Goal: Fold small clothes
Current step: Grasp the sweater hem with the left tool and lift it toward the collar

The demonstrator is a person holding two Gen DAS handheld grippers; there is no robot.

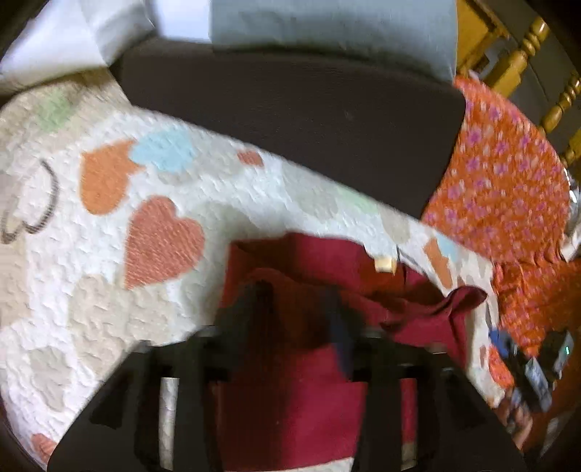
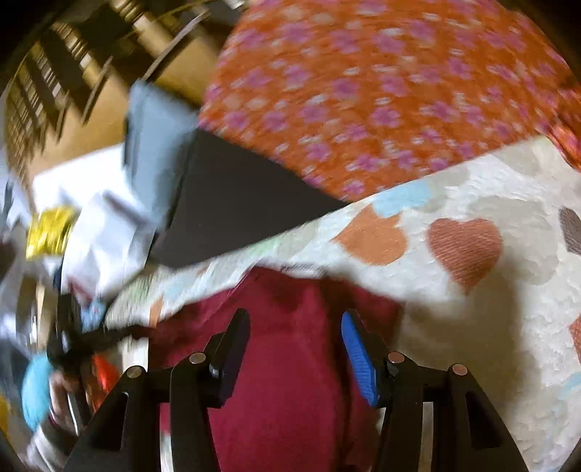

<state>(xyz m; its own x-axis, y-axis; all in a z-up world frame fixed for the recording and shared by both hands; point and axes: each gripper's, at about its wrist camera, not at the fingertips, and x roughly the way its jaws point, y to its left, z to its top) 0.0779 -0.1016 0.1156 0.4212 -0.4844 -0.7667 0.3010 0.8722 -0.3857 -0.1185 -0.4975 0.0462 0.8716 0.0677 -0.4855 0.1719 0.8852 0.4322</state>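
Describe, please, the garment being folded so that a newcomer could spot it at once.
Start from the white quilted bedspread printed with hearts. The dark red garment lies on it, directly ahead of both grippers. It is plain and single-coloured, unlike the orange flowered cloth and the flat dark panel nearby.

A white quilted bedspread [image 1: 254, 188] printed with orange, pink, blue and pale green hearts covers the surface. On it lies a flat dark brown cushion [image 1: 290, 119], with a pale grey-blue pillow [image 1: 326, 25] behind it and white cloth [image 1: 65, 40] to its left. An orange cloth with pink flowers [image 1: 508, 174] spreads out at the right, touching the cushion's edge. Beyond it stand turned yellow wooden spindles [image 1: 523, 54] of a piece of furniture. In the right wrist view, a crumpled yellow wrapper [image 2: 51, 228] rests on the white cloth. Both views are blurred.
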